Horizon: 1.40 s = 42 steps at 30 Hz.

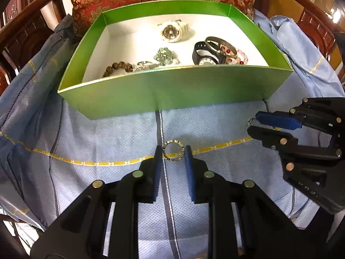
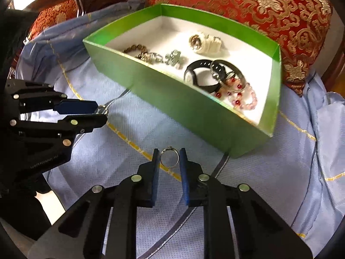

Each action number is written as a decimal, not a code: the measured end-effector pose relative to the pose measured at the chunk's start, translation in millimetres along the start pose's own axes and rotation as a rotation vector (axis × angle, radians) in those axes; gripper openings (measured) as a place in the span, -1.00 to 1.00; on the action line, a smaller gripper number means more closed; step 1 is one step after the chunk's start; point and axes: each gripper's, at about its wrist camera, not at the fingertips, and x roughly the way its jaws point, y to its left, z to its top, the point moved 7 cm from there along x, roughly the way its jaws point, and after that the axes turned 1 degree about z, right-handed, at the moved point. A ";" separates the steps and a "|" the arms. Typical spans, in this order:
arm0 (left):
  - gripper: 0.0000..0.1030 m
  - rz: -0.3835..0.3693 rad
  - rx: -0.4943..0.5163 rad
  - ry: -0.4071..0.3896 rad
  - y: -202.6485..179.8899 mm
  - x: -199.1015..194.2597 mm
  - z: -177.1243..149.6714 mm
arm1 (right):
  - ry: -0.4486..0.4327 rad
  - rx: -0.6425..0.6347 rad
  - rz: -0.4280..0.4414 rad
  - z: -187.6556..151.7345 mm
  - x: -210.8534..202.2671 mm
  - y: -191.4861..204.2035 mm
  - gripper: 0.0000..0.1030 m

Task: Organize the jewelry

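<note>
Left tongs (image 1: 173,151) pinch an inscribed ring (image 1: 173,150). Right tongs (image 2: 170,157) pinch a silver ring (image 2: 169,157). Both rings sit at the fingertips above the blue cloth (image 1: 107,133). At 12 o'clock, the green box (image 1: 172,92) holds watches and bead bracelets.

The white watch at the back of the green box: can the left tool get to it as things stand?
Probably not yet. The left tool is shut on a ring. The path looks free: the green box is open-topped and the white watch lies apart, uncovered.
</note>
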 end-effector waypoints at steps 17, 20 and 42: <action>-0.59 0.027 0.017 0.015 -3.5 6.2 -2.7 | 0.032 -0.001 -0.040 -6.2 11.3 -0.7 -0.64; -0.59 -0.001 -0.001 0.043 -2.9 11.8 -4.3 | 0.055 -0.016 -0.043 -8.4 17.1 1.6 -0.52; -0.30 -0.115 0.027 0.072 -10.8 16.3 -9.8 | 0.052 -0.037 0.004 -7.4 20.8 16.2 -0.31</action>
